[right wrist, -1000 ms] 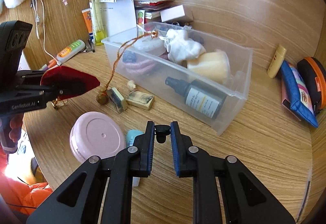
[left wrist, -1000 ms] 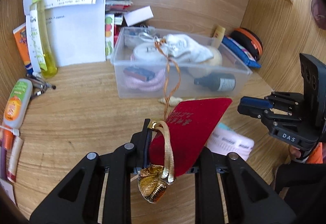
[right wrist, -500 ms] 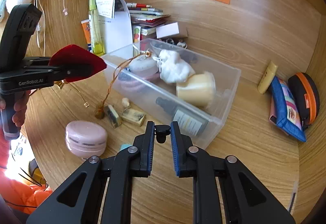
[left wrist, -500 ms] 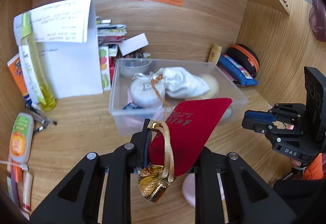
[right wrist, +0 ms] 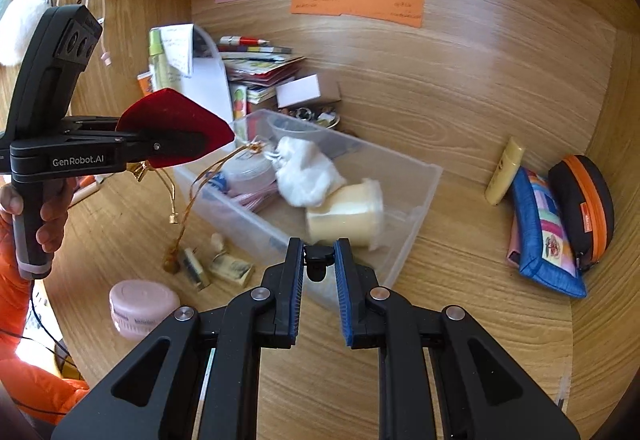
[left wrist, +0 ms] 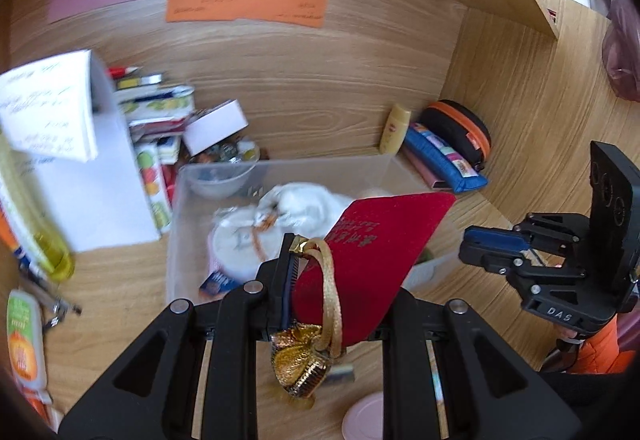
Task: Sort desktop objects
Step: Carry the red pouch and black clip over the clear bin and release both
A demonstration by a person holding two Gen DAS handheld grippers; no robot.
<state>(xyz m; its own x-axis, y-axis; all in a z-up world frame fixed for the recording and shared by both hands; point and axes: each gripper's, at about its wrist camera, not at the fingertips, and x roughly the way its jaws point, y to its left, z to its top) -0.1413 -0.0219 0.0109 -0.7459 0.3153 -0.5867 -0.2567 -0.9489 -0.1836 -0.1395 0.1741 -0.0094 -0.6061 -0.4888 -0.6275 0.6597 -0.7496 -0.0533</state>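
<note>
My left gripper (left wrist: 340,272) is shut on a red velvet pouch (left wrist: 376,252) with a gold drawstring and gold tassel (left wrist: 300,364). It holds the pouch in the air just before the near wall of the clear plastic bin (left wrist: 176,240). The pouch (right wrist: 172,127) shows in the right wrist view beside the bin's (right wrist: 416,207) left end. The bin holds a white cloth bag (right wrist: 304,171), a cream jar (right wrist: 348,215) and a round white tin (left wrist: 240,244). My right gripper (right wrist: 318,272) is shut on a small black clip (right wrist: 318,260), held above the desk at the bin's near side.
A pink jar (right wrist: 140,308), two small stamps (right wrist: 232,268) and an orange cord's end lie on the desk left of the bin. Pencil cases (right wrist: 544,232) and a yellow tube (right wrist: 504,175) sit right. Books, a white folder (left wrist: 100,167) and bottles stand at the back left.
Both grippers have risen and tilted up. My left gripper has carried the red pouch forward toward the bin. The right gripper keeps its hold on the clip.
</note>
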